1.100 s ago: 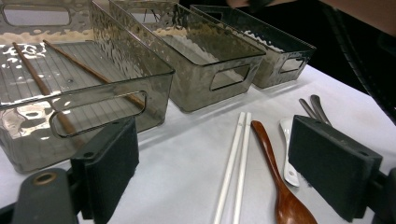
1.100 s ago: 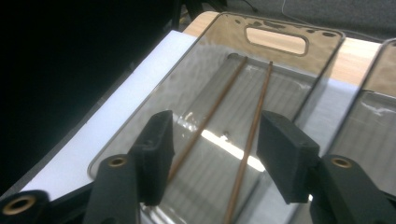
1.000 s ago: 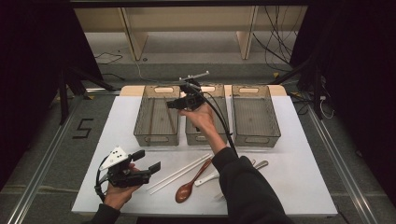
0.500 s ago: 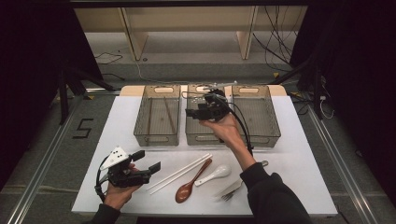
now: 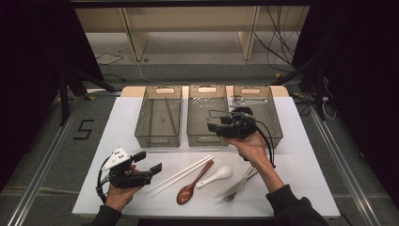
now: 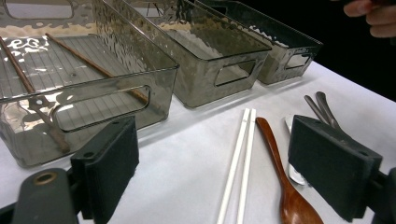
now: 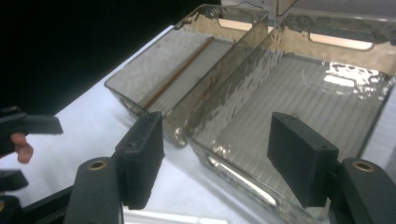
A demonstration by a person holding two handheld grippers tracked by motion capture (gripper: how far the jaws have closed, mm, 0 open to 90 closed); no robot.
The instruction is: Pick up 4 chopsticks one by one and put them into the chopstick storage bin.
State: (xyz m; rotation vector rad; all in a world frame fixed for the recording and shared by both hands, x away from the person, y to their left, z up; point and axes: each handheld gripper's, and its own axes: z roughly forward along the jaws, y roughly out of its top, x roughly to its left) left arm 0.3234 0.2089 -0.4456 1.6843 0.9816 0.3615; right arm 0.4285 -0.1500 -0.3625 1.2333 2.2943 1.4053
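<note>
Three smoky clear bins stand in a row at the back: left bin (image 5: 147,126), middle bin (image 5: 207,139), right bin (image 5: 276,127). Brown chopsticks (image 5: 169,115) lie in the left bin (image 6: 93,100). On the white table in front lie white chopsticks (image 5: 181,175), a brown wooden spoon (image 5: 192,186), a white spoon (image 5: 215,175) and metal forks (image 5: 237,186). My left gripper (image 5: 148,162) is open, low at the front left, aimed at the white chopsticks (image 6: 240,163) and the wooden spoon (image 6: 280,172). My right gripper (image 5: 212,127) is open and empty above the middle bin's (image 7: 303,98) front end.
A metal utensil (image 5: 248,100) lies at the back of the right bin. The table's front edge (image 5: 207,214) runs close behind the cutlery. Dark floor, rails and cables surround the table. The forks (image 6: 320,105) lie beyond the left gripper's right jaw.
My right gripper has come from the back of the middle bin toward the right and then the front. The left gripper has stayed put.
</note>
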